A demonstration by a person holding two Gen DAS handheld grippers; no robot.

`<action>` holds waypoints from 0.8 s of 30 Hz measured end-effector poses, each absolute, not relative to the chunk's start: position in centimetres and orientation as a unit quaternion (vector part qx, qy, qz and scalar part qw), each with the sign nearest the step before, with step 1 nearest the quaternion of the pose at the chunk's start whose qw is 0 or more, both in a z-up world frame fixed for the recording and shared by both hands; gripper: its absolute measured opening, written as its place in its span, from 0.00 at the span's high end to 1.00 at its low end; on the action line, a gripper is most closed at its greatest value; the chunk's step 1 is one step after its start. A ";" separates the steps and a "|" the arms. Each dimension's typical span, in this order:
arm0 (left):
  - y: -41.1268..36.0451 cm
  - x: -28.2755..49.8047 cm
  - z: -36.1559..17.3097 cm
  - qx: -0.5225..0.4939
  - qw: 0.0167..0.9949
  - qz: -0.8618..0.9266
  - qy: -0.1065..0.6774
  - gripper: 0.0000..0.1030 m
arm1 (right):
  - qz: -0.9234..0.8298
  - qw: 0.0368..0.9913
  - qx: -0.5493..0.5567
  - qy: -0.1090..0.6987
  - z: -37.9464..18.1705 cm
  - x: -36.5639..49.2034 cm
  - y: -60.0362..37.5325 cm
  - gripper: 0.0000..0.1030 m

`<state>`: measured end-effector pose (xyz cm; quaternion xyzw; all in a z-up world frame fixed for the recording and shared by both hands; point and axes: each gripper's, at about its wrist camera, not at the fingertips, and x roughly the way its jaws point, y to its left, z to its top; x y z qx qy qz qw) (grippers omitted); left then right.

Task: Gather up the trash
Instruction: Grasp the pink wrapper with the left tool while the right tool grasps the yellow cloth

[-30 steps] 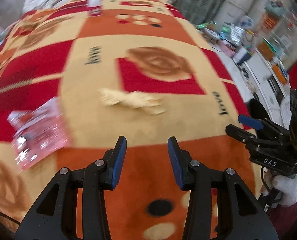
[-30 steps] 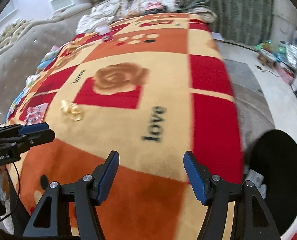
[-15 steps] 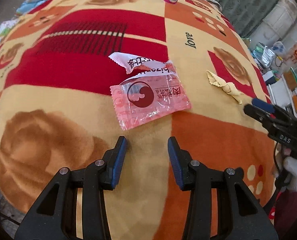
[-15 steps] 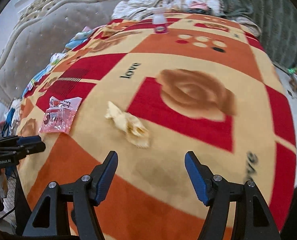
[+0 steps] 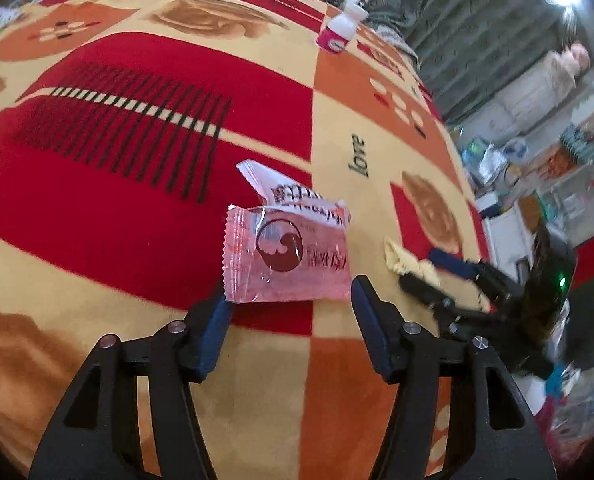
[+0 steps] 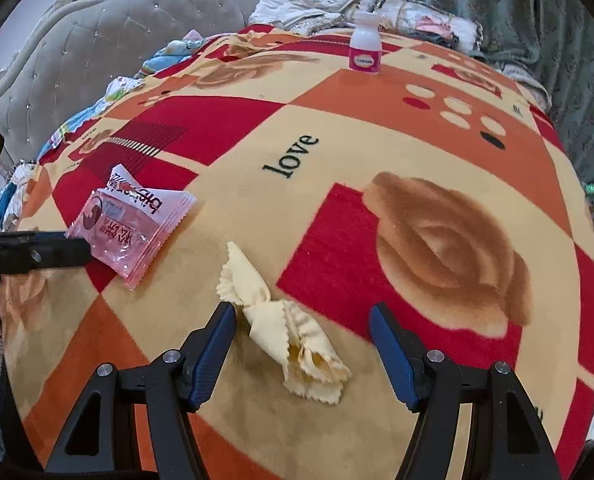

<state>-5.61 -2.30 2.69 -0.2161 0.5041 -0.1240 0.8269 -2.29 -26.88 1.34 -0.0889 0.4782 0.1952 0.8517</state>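
A pink see-through snack wrapper (image 5: 287,258) lies flat on the patterned blanket (image 5: 137,184), a torn white wrapper (image 5: 297,196) tucked under its far edge. My left gripper (image 5: 291,312) hovers just short of the pink wrapper's near edge, jaws opening, no pad pressing on it. From the right wrist view the same pink wrapper (image 6: 125,236) sits at the left by the left gripper's fingers (image 6: 37,252). A crumpled yellow wrapper (image 6: 285,324) lies between the spread jaws of my right gripper (image 6: 303,328), untouched by the pads; it shows too as the yellow wrapper (image 5: 409,264) beside the right gripper (image 5: 445,280).
A small white bottle with a pink label (image 6: 365,46) stands upright at the far end of the blanket. Clothes and bedding (image 6: 313,4) pile behind it, a padded headboard (image 6: 109,40) to the left. A cluttered floor (image 5: 537,184) lies past the bed's right edge.
Both views swung across the bed: the left gripper came up to the pink wrapper and its jaws widened; the right gripper closed in until the yellow wrapper lies between its jaws.
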 end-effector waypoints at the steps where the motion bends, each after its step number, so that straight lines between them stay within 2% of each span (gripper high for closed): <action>1: -2.2 -5.4 2.6 -0.223 0.826 -0.122 0.502 0.43 | 0.196 0.852 -0.091 0.476 1.3 -2.2 -26.8 0.34; 7: -1.7 -3.8 2.0 -0.263 0.820 -0.101 0.498 0.44 | 0.201 0.856 -0.094 0.467 1.1 -2.0 -26.4 0.31; 8: -1.8 -3.7 2.0 -0.265 0.823 -0.098 0.494 0.53 | 0.201 0.858 -0.093 0.463 1.1 -2.0 -26.5 0.31; 9: -2.0 -3.5 2.0 -0.261 0.824 -0.098 0.493 0.75 | 0.201 0.860 -0.092 0.460 1.1 -2.1 -26.5 0.34; 10: -2.3 -3.3 1.8 -0.254 0.824 -0.097 0.497 0.83 | 0.201 0.861 -0.093 0.458 1.1 -2.2 -26.4 0.48; 12: -2.9 -3.0 1.6 -0.249 0.823 -0.099 0.500 0.88 | 0.199 0.864 -0.096 0.453 1.2 -2.4 -26.4 0.58; 15: -3.6 -3.0 1.7 -0.249 0.823 -0.113 0.499 0.91 | 0.204 0.863 -0.090 0.453 1.5 -2.5 -26.7 0.72; 16: -3.8 -3.0 1.8 -0.251 0.822 -0.118 0.497 0.92 | 0.206 0.863 -0.087 0.454 1.5 -2.6 -26.9 0.74; 24: -6.0 -3.8 5.1 -0.228 0.833 -0.157 0.479 0.95 | 0.200 0.871 -0.065 0.443 3.1 -5.2 -29.6 0.76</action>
